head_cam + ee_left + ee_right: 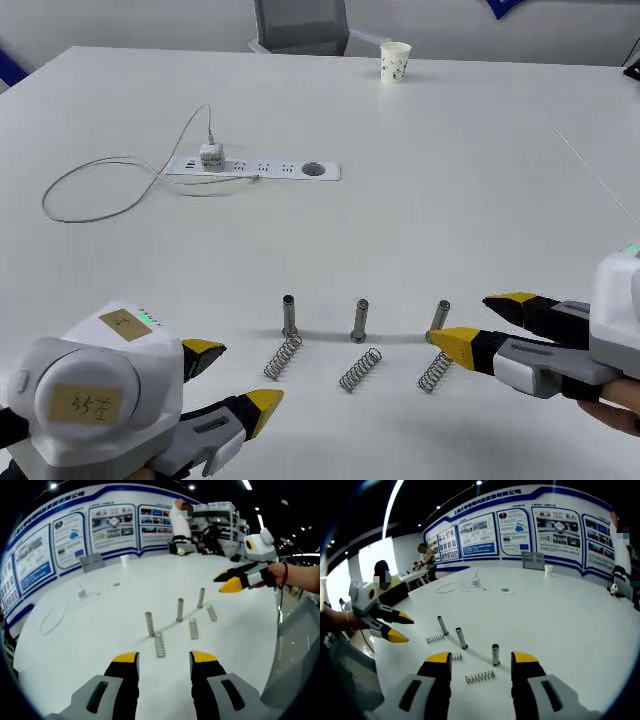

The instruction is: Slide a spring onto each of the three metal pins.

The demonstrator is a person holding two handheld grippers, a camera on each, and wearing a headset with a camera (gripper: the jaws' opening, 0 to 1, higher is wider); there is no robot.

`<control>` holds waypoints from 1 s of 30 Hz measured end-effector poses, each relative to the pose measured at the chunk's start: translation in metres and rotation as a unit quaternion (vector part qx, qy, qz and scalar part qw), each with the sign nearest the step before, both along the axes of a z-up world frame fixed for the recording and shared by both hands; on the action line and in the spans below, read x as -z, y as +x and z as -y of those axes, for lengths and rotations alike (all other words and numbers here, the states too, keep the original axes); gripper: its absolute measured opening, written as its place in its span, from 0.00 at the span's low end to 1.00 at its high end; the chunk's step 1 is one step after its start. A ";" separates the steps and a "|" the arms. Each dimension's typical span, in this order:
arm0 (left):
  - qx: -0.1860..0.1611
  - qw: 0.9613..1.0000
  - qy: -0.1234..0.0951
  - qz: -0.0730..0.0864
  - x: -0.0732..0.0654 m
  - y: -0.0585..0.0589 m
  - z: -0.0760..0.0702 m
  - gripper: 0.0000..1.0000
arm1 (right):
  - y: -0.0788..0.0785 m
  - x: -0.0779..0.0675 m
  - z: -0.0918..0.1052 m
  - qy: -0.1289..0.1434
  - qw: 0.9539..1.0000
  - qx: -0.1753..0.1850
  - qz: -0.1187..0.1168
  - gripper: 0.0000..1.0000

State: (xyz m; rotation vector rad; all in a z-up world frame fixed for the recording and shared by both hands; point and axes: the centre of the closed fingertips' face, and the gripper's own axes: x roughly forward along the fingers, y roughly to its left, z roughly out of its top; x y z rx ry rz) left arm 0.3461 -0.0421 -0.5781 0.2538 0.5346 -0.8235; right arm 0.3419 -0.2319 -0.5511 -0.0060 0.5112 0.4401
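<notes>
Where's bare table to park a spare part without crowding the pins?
Free: broad stretch between power strip and pins; also right of the strip, short of the paper cup. Crowded: pins, springs, left gripper, right gripper up front.

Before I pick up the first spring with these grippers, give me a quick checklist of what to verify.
1. All three pins upright: ok.
2. Pins bare, nothing slid on them: ok.
3. Three springs lying loose on the table, one in front of each pin: ok.
4. Left gripper open and empty: ok.
5. Right gripper open and empty: ok.
6. Springs unbent: cannot tell.
</notes>
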 end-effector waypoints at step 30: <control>0.006 0.999 0.024 -0.029 0.041 0.024 0.018 0.24 | -0.042 0.016 -0.002 0.037 0.999 -0.024 -0.030 0.67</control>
